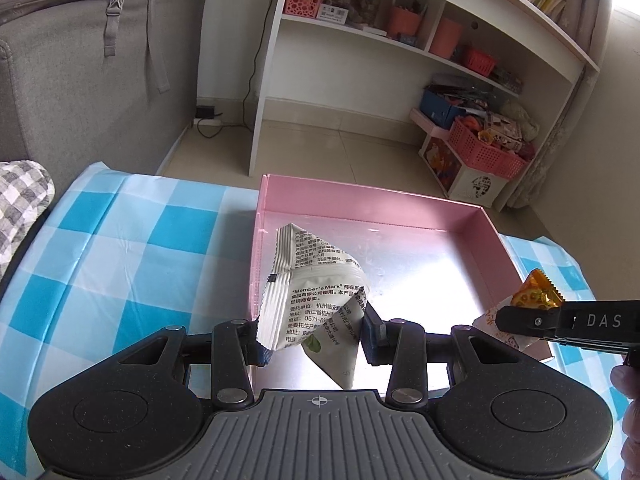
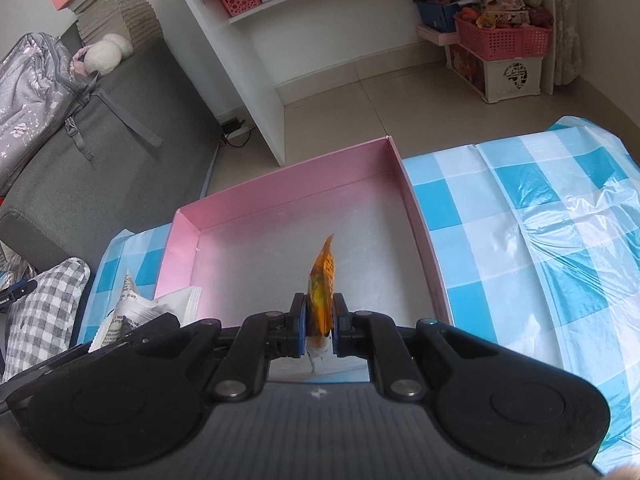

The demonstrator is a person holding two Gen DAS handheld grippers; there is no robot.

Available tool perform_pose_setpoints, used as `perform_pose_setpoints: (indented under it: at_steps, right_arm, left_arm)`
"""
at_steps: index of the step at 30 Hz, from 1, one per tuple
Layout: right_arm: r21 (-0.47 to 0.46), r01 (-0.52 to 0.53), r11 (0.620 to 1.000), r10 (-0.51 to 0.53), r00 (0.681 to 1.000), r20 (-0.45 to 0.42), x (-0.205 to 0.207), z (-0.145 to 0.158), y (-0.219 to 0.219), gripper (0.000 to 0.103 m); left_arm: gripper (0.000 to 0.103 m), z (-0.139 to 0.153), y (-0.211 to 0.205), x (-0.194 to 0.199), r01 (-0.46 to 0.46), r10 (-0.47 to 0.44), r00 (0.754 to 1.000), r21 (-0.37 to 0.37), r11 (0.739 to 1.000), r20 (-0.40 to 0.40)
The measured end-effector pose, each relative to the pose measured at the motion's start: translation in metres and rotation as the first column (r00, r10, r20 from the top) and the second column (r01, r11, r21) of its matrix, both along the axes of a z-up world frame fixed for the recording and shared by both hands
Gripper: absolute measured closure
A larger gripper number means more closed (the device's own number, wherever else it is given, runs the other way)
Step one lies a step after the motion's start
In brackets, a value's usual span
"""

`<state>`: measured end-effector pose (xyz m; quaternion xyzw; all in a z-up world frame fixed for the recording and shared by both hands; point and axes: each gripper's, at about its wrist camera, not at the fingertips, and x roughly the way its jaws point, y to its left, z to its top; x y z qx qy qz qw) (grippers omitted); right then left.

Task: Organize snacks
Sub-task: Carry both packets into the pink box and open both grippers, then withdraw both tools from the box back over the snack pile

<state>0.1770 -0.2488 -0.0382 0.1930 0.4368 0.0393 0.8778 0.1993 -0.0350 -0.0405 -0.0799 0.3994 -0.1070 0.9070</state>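
Left gripper [image 1: 316,336] clamps a crumpled white foil snack packet [image 1: 316,300], right gripper [image 2: 320,330] pinches a small orange wrapped sweet [image 2: 322,284], both poised over the empty pink cardboard tray [image 2: 280,184] for dropping in.

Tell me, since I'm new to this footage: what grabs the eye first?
The empty pink box on the blue-checked tablecloth dominates both views. The left tongs hold a crumpled white snack packet over its near edge, while the right tongs pinch an orange snack packet upright above it.
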Motion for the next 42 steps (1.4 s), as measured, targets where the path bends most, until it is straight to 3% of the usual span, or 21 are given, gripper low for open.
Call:
perform_pose_setpoints:
  at_steps: [8,12,15,16,23,25,31,42]
  right_arm:
    - [0.007,0.0,1.0,0.0,1.0,-0.005,0.006,-0.008,0.004,0.092]
    - [-0.006,0.008,1.0,-0.008,1.0,-0.002,0.006,-0.007,0.004,0.082]
    - [-0.006,0.011,1.0,-0.011,1.0,0.008,0.005,-0.005,0.002,0.07]
    - [-0.004,0.014,1.0,-0.014,1.0,0.009,0.004,-0.004,0.001,0.063]
    - [-0.033,0.022,0.999,-0.021,0.999,0.024,-0.005,0.005,-0.002,0.037]
    - [-0.03,0.027,0.999,-0.027,0.999,0.022,-0.011,0.007,-0.004,0.029]
    - [-0.04,0.021,0.999,-0.021,1.0,0.011,-0.035,0.017,-0.002,0.02]
    - [-0.142,-0.055,0.988,0.061,0.997,0.037,-0.081,0.032,0.017,0.009]
  left_arm:
    - [0.064,-0.009,-0.008,0.006,-0.003,0.003,1.0,0.034,0.999,0.002]
    - [0.061,-0.01,-0.009,0.007,0.008,-0.008,1.0,0.03,1.0,-0.004]
    - [0.045,-0.008,-0.013,0.005,0.014,-0.015,1.0,0.045,0.999,0.011]
    - [0.034,-0.007,-0.013,0.003,0.013,-0.014,1.0,0.051,0.999,0.018]
    - [0.014,0.006,-0.016,-0.011,0.037,-0.04,0.998,0.06,0.997,0.04]
    - [0.012,0.009,-0.016,-0.017,0.048,-0.05,0.998,0.069,0.996,0.036]
    - [0.01,0.023,-0.012,-0.038,0.054,-0.058,0.998,0.109,0.993,0.037]
    - [0.005,0.044,0.006,-0.1,0.029,-0.035,0.999,0.197,0.98,0.029]
